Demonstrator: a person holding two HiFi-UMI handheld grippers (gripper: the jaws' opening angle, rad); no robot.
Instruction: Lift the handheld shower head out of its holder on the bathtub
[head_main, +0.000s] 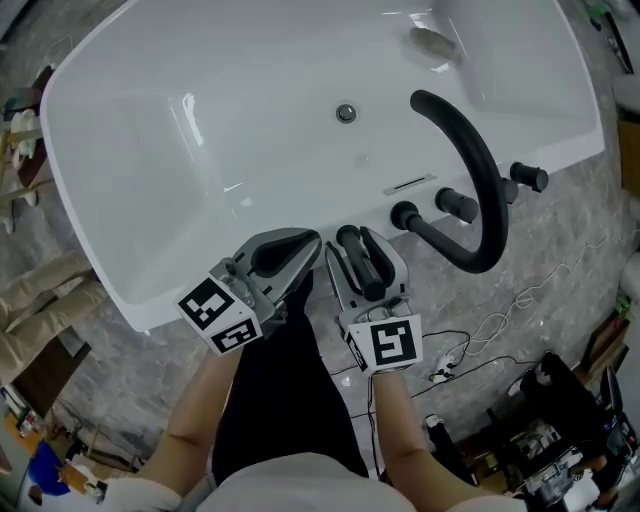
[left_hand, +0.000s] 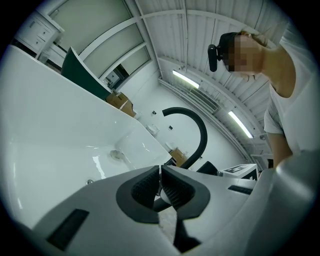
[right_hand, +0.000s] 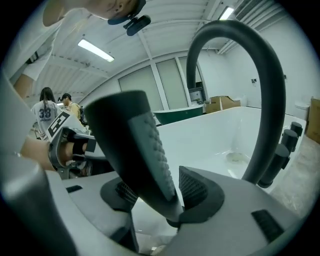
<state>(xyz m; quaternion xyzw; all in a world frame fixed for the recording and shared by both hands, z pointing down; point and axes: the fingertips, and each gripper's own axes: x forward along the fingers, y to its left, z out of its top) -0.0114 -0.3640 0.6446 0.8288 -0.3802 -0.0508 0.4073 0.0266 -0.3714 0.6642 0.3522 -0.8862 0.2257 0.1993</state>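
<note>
The black handheld shower head (head_main: 368, 275) stands upright in its holder on the near rim of the white bathtub (head_main: 120, 200). My right gripper (head_main: 358, 245) straddles it with the jaws wide apart. In the right gripper view the ribbed handle (right_hand: 137, 140) rises between the two pads (right_hand: 194, 187), and a gap shows on its right side. My left gripper (head_main: 300, 240) hovers just to the left over the rim. Its jaws meet at the tips (left_hand: 160, 172) with nothing held.
A tall black arched faucet (head_main: 480, 170) rises to the right, with three black knobs (head_main: 457, 204) along the rim. The drain (head_main: 346, 113) lies in the tub floor. Cables (head_main: 500, 320) and gear lie on the floor at right. People (right_hand: 47, 107) stand far behind.
</note>
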